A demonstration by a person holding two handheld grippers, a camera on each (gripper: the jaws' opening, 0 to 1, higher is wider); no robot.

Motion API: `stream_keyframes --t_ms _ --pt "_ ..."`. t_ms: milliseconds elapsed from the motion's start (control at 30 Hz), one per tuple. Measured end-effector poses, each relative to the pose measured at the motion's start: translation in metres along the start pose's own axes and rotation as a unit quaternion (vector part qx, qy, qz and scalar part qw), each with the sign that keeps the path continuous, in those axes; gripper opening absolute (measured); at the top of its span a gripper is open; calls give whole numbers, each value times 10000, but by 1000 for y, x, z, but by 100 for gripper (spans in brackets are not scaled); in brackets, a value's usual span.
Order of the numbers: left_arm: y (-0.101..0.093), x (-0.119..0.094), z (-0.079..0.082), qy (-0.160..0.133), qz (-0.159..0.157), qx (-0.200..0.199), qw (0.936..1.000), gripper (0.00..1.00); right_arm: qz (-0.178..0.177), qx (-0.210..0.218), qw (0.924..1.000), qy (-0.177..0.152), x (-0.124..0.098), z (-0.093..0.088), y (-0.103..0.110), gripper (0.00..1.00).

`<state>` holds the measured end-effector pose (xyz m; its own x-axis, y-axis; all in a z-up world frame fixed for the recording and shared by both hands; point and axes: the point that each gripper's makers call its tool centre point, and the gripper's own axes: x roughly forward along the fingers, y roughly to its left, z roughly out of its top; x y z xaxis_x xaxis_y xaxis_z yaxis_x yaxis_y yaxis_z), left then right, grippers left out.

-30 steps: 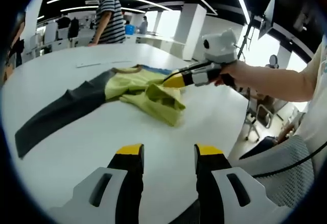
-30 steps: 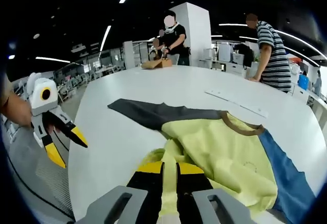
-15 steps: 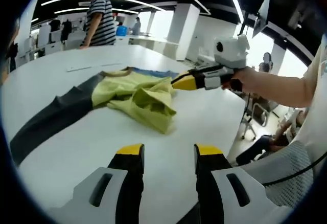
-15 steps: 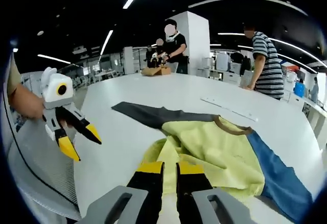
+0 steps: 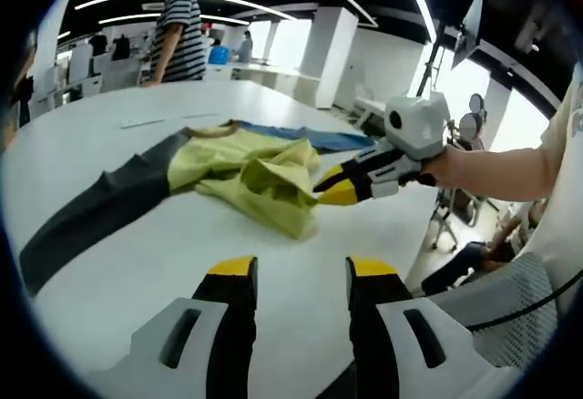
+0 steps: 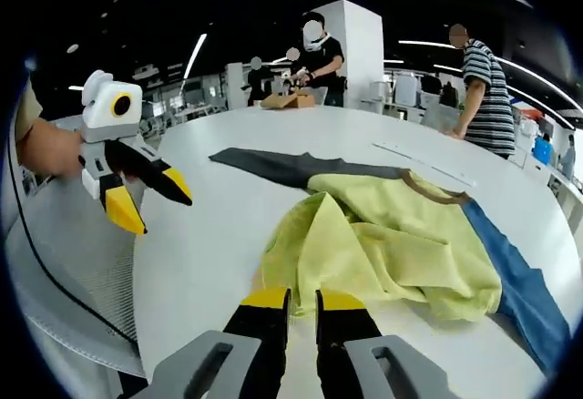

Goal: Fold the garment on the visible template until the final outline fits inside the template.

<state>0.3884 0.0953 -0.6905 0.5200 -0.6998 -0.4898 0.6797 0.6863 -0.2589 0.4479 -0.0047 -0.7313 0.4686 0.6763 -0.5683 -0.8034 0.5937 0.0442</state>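
A long-sleeved garment [image 5: 241,169] lies bunched on the white table [image 5: 137,271]. It has a yellow-green body, one dark grey sleeve [image 5: 86,212] and one blue sleeve [image 5: 305,135]. In the right gripper view the garment [image 6: 383,244] spreads ahead of my right gripper [image 6: 302,301]. Its jaws stand close together at the near hem, apparently pinching the edge. The right gripper [image 5: 332,188] also shows from the side, tips down against the cloth's edge. My left gripper [image 5: 301,267] hovers open over bare table, short of the cloth. That left gripper [image 6: 148,201] is held off the table's edge, jaws apart.
A thin pale strip [image 6: 424,160] lies on the table beyond the garment. A cardboard box [image 6: 290,100] stands at the far end with people beside it. A person in a striped shirt [image 5: 178,39] stands at the far side. A mesh chair [image 5: 510,308] sits off the table's edge.
My right gripper has dropped from the raised corner of the cloth and pulled back toward the near hem; the lifted yellow flap has settled. The left gripper has stayed open and almost still.
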Motion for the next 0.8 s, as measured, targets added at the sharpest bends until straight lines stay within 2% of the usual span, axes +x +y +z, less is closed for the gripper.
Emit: stream_keyframes --t_ms 133,367,800 --pt "1 0 -2 15 10 -30 10000 35 -41 -42 9999 139 3 -6 -2 3" --pt "-2 4 -4 58 -37 -35 10000 35 -88 -73 9999 118 3 -5 -6 0" --pt "-13 21 -4 174 -185 137 9996 33 -282 179 9993 -170 -10 6 -22 0"
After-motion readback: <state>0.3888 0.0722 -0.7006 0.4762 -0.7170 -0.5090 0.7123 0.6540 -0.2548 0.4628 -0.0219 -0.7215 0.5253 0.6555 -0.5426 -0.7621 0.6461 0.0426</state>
